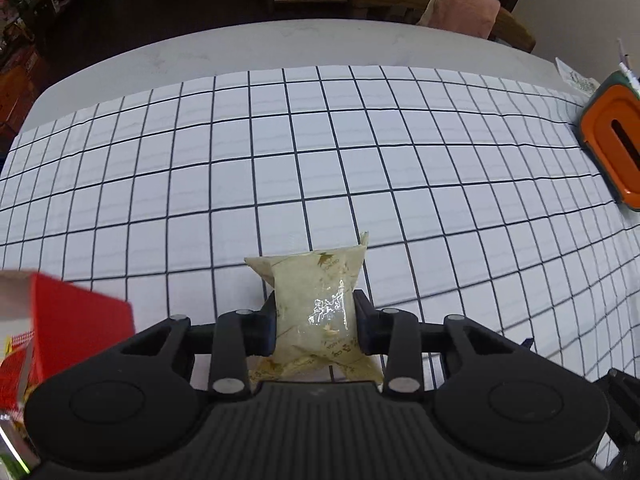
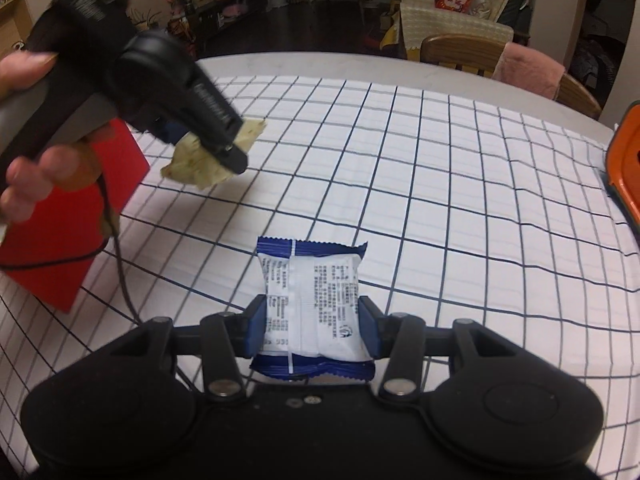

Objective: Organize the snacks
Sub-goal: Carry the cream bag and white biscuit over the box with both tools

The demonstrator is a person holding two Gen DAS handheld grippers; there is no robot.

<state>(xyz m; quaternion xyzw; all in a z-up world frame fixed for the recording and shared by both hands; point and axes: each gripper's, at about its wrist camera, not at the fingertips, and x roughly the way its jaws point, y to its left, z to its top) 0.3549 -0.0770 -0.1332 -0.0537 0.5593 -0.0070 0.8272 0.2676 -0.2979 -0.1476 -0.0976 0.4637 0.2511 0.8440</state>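
My left gripper [image 1: 315, 314] is shut on a pale yellow-green snack packet [image 1: 316, 304], held above the checked tablecloth [image 1: 360, 160]. In the right wrist view the left gripper [image 2: 224, 148] is at upper left, holding that same packet [image 2: 200, 160] in the air beside a red box [image 2: 72, 216]. My right gripper [image 2: 312, 326] is shut on a blue and white snack packet [image 2: 312, 300], printed back side up, just above the cloth. The red box [image 1: 80, 320] also shows at lower left in the left wrist view, open at the top with red-patterned packets inside.
An orange and dark green container [image 1: 612, 148] sits at the right edge of the table; it also shows in the right wrist view [image 2: 628, 160]. Wooden chairs with a pink cloth [image 1: 460, 4] stand behind the table. A cable [image 2: 120, 264] trails over the cloth.
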